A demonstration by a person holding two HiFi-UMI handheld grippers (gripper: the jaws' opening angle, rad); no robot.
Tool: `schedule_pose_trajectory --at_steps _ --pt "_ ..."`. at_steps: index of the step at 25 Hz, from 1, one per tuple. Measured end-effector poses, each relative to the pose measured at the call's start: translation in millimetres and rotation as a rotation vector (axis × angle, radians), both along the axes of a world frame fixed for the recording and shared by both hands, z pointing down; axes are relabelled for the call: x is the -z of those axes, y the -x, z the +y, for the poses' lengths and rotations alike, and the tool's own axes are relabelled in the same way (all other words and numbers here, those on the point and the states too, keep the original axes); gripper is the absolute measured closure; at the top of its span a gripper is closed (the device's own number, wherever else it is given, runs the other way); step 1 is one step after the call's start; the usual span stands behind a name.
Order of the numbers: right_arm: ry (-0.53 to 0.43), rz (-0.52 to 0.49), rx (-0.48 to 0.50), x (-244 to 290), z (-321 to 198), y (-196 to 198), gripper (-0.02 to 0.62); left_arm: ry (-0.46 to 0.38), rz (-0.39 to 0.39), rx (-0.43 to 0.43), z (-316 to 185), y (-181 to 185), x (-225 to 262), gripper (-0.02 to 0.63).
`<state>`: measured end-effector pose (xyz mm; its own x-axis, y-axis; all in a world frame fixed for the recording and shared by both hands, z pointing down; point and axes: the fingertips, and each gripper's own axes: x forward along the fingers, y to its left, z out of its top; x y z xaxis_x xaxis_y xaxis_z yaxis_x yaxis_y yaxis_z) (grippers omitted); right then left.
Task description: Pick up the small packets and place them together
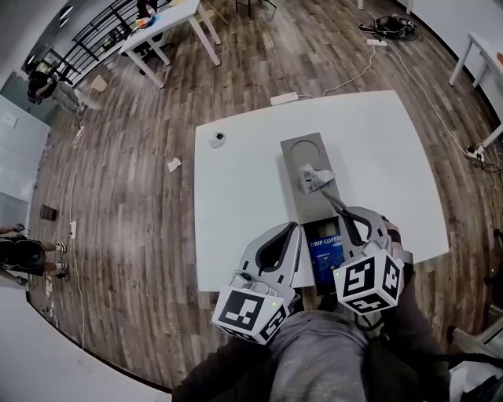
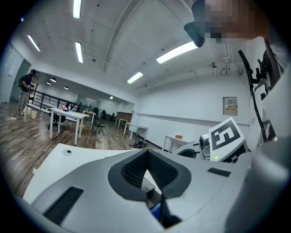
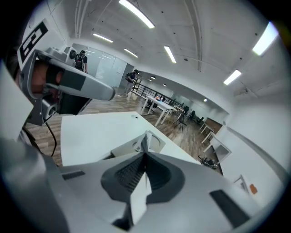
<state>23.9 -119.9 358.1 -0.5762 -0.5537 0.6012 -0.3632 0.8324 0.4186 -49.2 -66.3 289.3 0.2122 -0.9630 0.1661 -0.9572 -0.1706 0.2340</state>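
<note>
Packet (image 1: 312,178), small, pale and crinkled, was over the grey tray (image 1: 302,148), pinched at its edge by the right tool (image 1: 328,197), whose jaws were closed on it. In the right gripper view it showed edge-on as a thin white strip between the ribbed black pads. The tray was a flat matt rectangle with a shallow round recess toward its 12 o'clock end. At the tray's 6 o'clock end lay a blue carton (image 1: 324,255) printed DRIP COFFEE in white.

The left tool (image 1: 295,228), at 9 o'clock of the carton, had its jaws closed tip to tip with nothing gripped. The left gripper view showed a corner of the carton through the gap behind the tips. Each tool had a smooth grey shell and a cube (image 1: 368,281) with black-and-white square markers.

The surface (image 1: 236,204) was a plain white top with squared corners, and a small round fitting (image 1: 218,140) sat near its 10 o'clock corner. The floor (image 1: 134,212) was of wood-grain planks. A white power strip (image 1: 284,98) and cables lay on it at 12 o'clock of the surface, and other white tables (image 1: 177,23) stood at 11 o'clock.
</note>
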Motion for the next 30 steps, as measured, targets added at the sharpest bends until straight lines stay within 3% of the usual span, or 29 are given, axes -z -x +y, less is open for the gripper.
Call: schedule_pose_trajectory --at_steps 5,8,15,22,30 --pt "-0.126 0.089 -0.033 -6 -34 24 0.588 0.009 -0.003 0.014 -21 32 -3 0.603" --pt "-0.143 0.142 -0.009 -22 -37 40 0.588 0.036 0.012 0.019 -28 45 -12 0.603" --pt "0.012 0.176 0.056 -65 -20 61 0.584 0.099 0.051 0.018 -29 61 -34 0.603" --pt "0.237 0.118 0.077 -86 -10 69 0.489 0.120 0.066 0.022 -29 73 -45 0.603" --pt "0.240 0.065 0.061 -75 -11 69 0.460 0.112 0.058 0.026 -26 74 -43 0.603"
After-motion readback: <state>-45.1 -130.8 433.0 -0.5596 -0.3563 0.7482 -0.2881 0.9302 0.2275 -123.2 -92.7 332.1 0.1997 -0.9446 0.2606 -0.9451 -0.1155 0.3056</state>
